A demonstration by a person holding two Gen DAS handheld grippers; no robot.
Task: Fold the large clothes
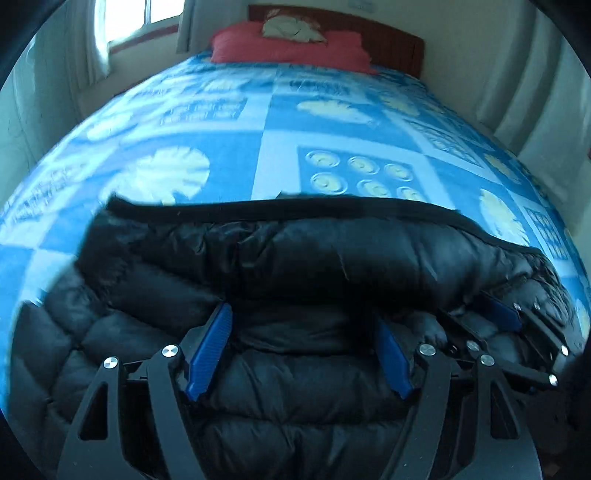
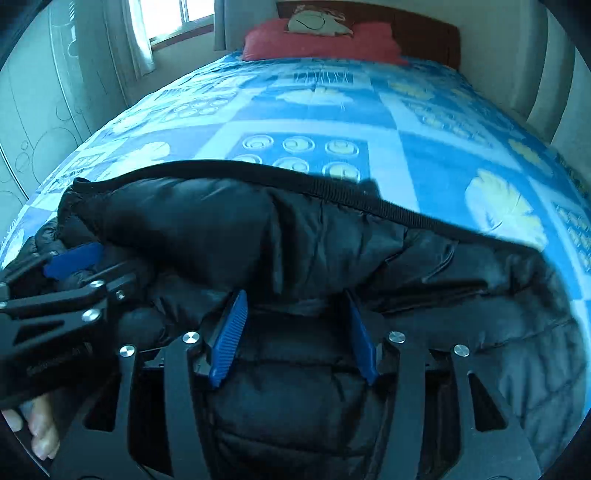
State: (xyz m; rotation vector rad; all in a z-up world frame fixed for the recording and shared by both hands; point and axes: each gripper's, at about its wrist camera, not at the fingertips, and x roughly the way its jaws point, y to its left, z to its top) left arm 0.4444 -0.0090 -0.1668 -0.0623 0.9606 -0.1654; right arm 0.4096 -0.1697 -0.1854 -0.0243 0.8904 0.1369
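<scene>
left tongs [image 1: 301,343] apart over black jacket [image 1: 295,254] | right tongs [image 2: 291,336] apart | blue bedspread [image 1: 280,122]

- Near edge of bed [image 1: 258,122]: taken up by black puffer jacket [image 1: 295,258], bulked high, spread left to right.
- Left gripper [image 1: 299,347] and right gripper [image 2: 295,336] side by side above the jacket, fingers apart, padded fabric bulging between them; little room between the two tools.
- Beyond the jacket's ribbed hem [image 2: 369,201]: open bedspread [image 2: 424,147] running far, flat, passable.
- Far end: blocked by red pillow [image 2: 321,42] with crumpled cloth [image 2: 317,22] atop, headboard [image 2: 424,33] behind.
- Left: wardrobe [image 2: 44,110] and curtain [image 2: 140,40] close alongside.
</scene>
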